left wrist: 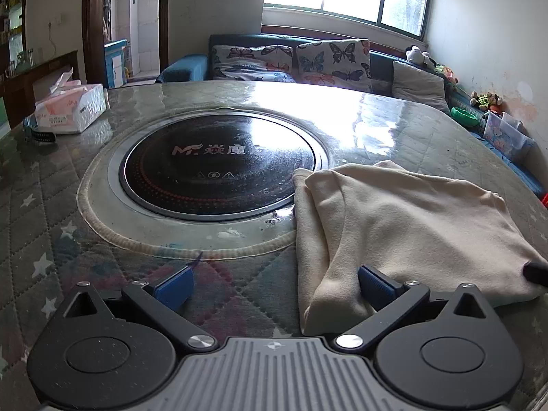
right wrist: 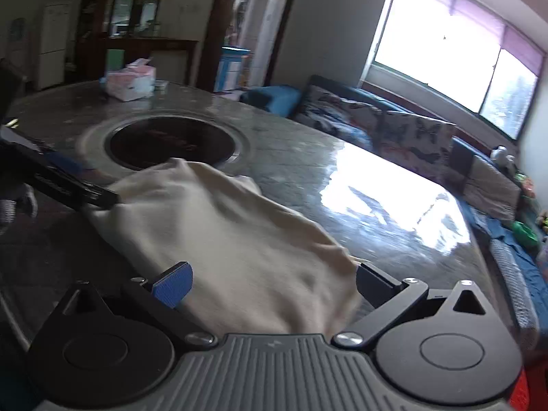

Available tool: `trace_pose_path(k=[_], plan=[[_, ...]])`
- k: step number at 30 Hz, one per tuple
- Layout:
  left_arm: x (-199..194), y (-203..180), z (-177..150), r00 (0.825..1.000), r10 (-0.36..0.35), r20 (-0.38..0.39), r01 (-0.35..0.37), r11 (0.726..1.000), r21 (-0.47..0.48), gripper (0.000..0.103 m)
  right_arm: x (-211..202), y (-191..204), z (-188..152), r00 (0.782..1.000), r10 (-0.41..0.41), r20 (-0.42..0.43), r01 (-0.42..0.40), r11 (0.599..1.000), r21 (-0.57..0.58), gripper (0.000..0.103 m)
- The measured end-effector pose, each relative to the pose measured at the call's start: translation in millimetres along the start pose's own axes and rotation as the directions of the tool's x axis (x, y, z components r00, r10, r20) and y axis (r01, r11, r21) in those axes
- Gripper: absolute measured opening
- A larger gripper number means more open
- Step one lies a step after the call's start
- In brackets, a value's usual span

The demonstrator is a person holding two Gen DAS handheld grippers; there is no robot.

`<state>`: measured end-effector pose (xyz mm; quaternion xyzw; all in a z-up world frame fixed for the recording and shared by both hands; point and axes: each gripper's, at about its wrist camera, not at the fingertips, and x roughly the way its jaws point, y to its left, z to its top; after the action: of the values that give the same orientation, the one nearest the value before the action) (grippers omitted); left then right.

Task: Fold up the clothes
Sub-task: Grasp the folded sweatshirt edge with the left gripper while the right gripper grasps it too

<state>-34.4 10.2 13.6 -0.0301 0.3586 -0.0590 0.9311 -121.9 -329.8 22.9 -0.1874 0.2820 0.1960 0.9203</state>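
A cream garment (left wrist: 404, 226) lies doubled over in soft layers at the lower right of the left wrist view, on a quilted desk (left wrist: 51, 205) under a glossy clear cover, its far corner lapping the rim of the round black cooktop (left wrist: 219, 167) set into the desk. The left gripper (left wrist: 275, 286) sits low with jaws spread wide, its right finger pressed against the cloth's near fold, nothing held between them. In the right wrist view the right gripper (right wrist: 274, 282) also stands released, jaws parted to either side of the garment's near edge — the cloth bulging up between them but not pinched. A tissue pack (left wrist: 68, 109) rests at upper left.

The fabric looks light, limp and fleecy; it should sag and drape wherever lifted, and may slide on the slick cover. Best hold, by appearance, is at corners or a doubled edge, pinching all layers together — whether further folds remain cannot be settled here.
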Motion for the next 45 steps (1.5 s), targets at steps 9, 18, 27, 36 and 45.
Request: trace_pose_path(k=[9, 18, 27, 36, 45], plan=[[-0.6, 15.0, 0.6, 1.0, 0.006, 0.011, -0.006, 1.0, 0.001, 0.102, 14.1, 48.2, 27.3, 0.989, 0.151, 0.011, -0.147, 0.978, -0.147, 0.094], [-9.6, 42.5, 18.8, 1.0, -0.02, 0.018, 0.022, 0.994, -0.109, 0.102, 31.1, 92.3, 50.6, 0.956, 0.293, -0.01, -0.286, 0.924, -0.253, 0.081], [-1.9, 63.1, 28.0, 0.987, -0.159, -0.031, 0.143, 0.943, -0.3, 0.082, 57.8, 126.6, 53.1, 0.939, 0.333, -0.082, -0.34, 0.873, -0.351, 0.053], [11.3, 55.6, 32.4, 0.964, -0.264, -0.042, 0.224, 0.884, -0.41, 0.084, 62.5, 110.3, 60.5, 0.931, 0.359, -0.068, -0.364, 0.897, -0.25, 0.015], [25.7, 39.9, 37.0, 0.929, -0.365, -0.058, 0.288, 0.813, -0.506, 0.084, 39.6, 67.6, 67.9, 0.902, 0.429, 0.039, -0.425, 0.902, -0.078, 0.013]])
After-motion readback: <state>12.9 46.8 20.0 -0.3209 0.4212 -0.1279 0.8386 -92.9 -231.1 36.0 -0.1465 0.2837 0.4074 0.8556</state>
